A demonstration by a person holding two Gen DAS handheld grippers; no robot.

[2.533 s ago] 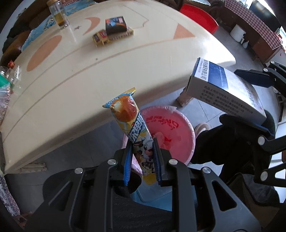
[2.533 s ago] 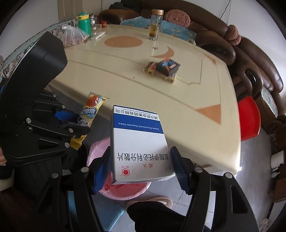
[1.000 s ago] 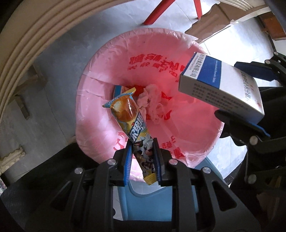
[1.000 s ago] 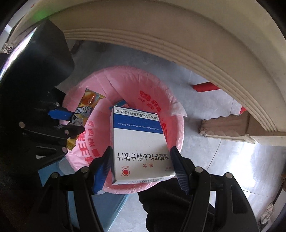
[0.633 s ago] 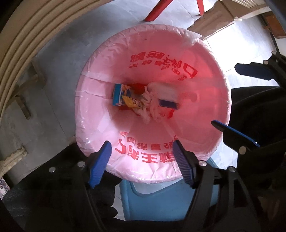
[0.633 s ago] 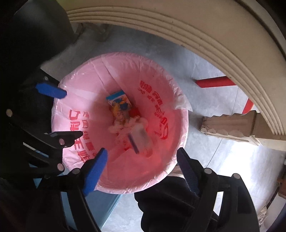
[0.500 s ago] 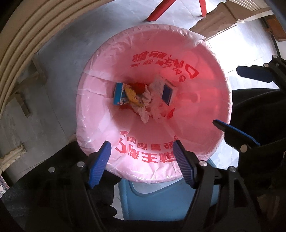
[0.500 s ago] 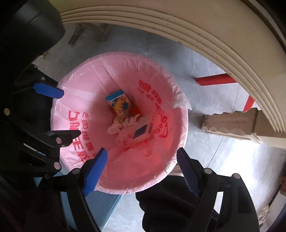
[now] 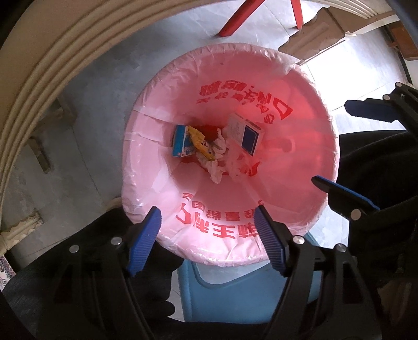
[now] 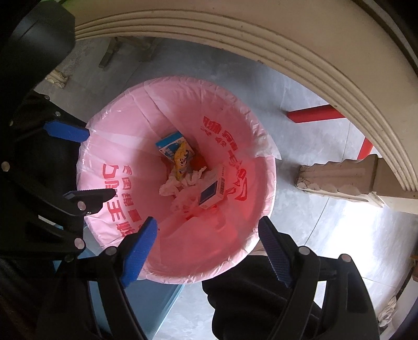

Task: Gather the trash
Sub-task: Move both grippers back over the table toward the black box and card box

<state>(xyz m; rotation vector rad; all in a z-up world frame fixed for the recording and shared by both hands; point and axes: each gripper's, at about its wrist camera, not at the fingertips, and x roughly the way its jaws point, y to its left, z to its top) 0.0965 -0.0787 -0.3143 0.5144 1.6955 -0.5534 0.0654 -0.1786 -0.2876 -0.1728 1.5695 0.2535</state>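
A trash bin with a pink liner point(image 9: 235, 68) point(image 10: 125, 109) stands on the floor right under both grippers. At its bottom lie a white-and-blue medicine box point(image 9: 245, 130) point(image 10: 213, 191), a yellow snack wrapper point(image 9: 199, 142) point(image 10: 181, 159), a small blue carton point(image 9: 180, 141) point(image 10: 169, 143) and crumpled tissue point(image 9: 216, 167) point(image 10: 172, 185). My left gripper point(image 9: 206, 209) point(image 10: 100, 162) hangs open above the bin's near rim with nothing between its blue pads. My right gripper point(image 10: 208, 219) point(image 9: 330, 142) is likewise open and empty over the other side of the rim.
The cream table's ribbed edge point(image 9: 39, 65) point(image 10: 287, 44) curves above the bin. Red chair legs point(image 9: 235, 18) point(image 10: 313, 113) and a carved table foot point(image 10: 339, 175) stand on the grey floor beyond. A blue plastic stool point(image 9: 235, 287) and a person's dark clothing point(image 10: 248, 287) are close below.
Both grippers opened over the bin. The snack wrapper fell from the left one and the medicine box from the right; both now lie at the bottom of the liner.
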